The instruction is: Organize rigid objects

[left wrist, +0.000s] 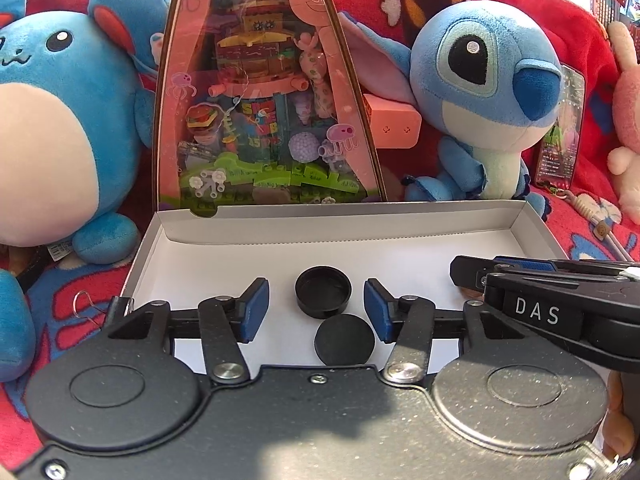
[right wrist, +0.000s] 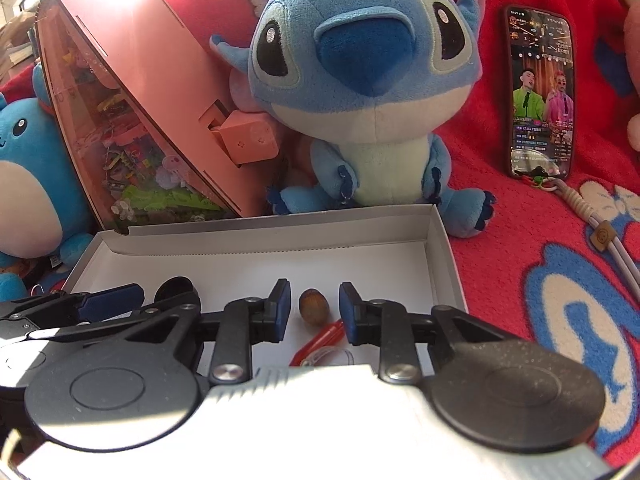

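Note:
A shallow white cardboard box lies open on a red blanket; it also shows in the right wrist view. Two black round caps lie in it: one hollow side up, one flat side up. My left gripper is open, its blue pads either side of the caps, touching neither. My right gripper is open around a small brown acorn-like nut on the box floor. A red object lies just behind the nut. The right gripper also shows in the left wrist view.
Behind the box stand a pink display case of toy bricks, a blue Stitch plush and a blue round plush. A phone with a lit screen leans at the right. A cable lies on the blanket.

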Action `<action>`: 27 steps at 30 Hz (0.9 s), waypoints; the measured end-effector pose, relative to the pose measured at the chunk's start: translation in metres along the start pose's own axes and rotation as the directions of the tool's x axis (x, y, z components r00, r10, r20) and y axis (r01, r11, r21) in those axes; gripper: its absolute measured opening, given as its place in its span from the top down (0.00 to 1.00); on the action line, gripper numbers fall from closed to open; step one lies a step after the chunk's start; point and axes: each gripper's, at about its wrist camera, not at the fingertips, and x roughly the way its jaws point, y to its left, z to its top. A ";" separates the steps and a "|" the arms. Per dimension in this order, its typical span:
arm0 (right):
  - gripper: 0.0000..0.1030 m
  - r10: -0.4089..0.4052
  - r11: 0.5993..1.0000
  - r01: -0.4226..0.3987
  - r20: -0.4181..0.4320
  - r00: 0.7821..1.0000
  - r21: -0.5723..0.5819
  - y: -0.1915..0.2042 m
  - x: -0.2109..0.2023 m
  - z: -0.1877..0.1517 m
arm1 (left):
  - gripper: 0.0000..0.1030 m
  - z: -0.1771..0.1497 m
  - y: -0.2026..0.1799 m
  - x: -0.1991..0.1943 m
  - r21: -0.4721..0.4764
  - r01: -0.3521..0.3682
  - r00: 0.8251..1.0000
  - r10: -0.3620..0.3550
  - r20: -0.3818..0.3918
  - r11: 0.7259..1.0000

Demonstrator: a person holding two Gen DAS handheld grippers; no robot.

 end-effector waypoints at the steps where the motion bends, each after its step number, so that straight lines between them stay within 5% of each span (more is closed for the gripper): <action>1: 0.50 -0.002 1.000 0.002 0.002 1.000 -0.001 0.001 -0.001 0.000 | 0.49 0.000 0.000 -0.001 0.000 -0.006 1.000 0.006 0.000 1.000; 12: 0.22 -0.025 1.000 0.026 0.043 0.999 -0.002 -0.005 -0.019 -0.006 | 0.21 -0.005 0.016 -0.024 -0.006 -0.032 0.999 0.033 0.037 0.999; 27: 0.09 -0.030 0.999 0.033 0.078 0.996 -0.032 -0.001 -0.038 -0.014 | 0.17 -0.017 0.023 -0.041 -0.002 -0.031 0.998 0.031 0.046 1.000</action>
